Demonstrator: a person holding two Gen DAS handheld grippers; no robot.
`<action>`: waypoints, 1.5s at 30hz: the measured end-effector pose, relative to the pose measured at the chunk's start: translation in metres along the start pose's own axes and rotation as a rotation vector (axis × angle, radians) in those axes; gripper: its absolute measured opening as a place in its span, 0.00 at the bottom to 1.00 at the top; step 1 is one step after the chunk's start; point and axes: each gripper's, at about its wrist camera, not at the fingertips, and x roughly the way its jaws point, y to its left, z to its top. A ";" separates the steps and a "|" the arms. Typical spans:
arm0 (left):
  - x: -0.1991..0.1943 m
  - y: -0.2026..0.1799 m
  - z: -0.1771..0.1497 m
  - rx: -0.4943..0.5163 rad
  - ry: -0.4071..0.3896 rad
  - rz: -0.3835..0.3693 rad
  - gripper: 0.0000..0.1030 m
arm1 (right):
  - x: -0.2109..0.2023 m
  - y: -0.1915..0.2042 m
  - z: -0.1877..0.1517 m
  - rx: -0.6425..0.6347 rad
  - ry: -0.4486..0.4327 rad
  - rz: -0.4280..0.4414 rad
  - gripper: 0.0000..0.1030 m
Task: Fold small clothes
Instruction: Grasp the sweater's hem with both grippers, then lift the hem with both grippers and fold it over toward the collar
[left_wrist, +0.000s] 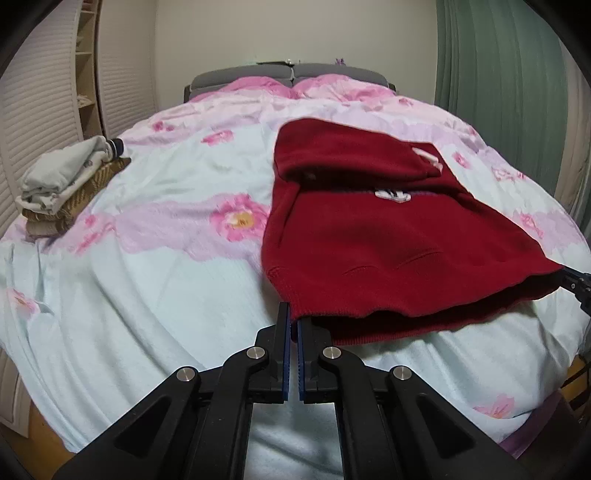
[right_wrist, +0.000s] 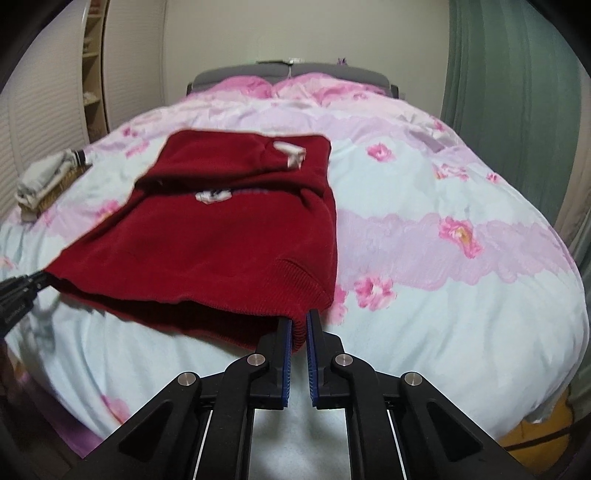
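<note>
A dark red knit sweater (left_wrist: 388, 229) lies on the bed, its sleeves folded across the chest, with a white patch on the front. My left gripper (left_wrist: 293, 325) is shut on the sweater's near left hem corner. My right gripper (right_wrist: 299, 328) is shut on the near right hem corner of the sweater (right_wrist: 221, 236). The hem is lifted a little off the bedspread between the two. The right gripper also shows at the right edge of the left wrist view (left_wrist: 576, 282), and the left gripper at the left edge of the right wrist view (right_wrist: 18, 295).
The bed has a pale blue and pink flowered bedspread (left_wrist: 166, 229). A stack of folded clothes (left_wrist: 62, 184) sits at its left edge, also in the right wrist view (right_wrist: 44, 181). Green curtains (left_wrist: 498, 74) hang at the right; louvred doors (left_wrist: 40, 110) stand at the left.
</note>
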 end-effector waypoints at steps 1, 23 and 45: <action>-0.003 0.001 0.002 -0.004 -0.007 0.000 0.05 | -0.004 -0.001 0.002 0.009 -0.012 0.003 0.07; 0.071 0.007 0.192 -0.051 -0.226 0.015 0.05 | 0.047 -0.032 0.185 0.089 -0.251 0.020 0.07; 0.255 0.005 0.263 0.007 -0.083 0.067 0.05 | 0.271 -0.044 0.254 0.125 0.011 -0.018 0.07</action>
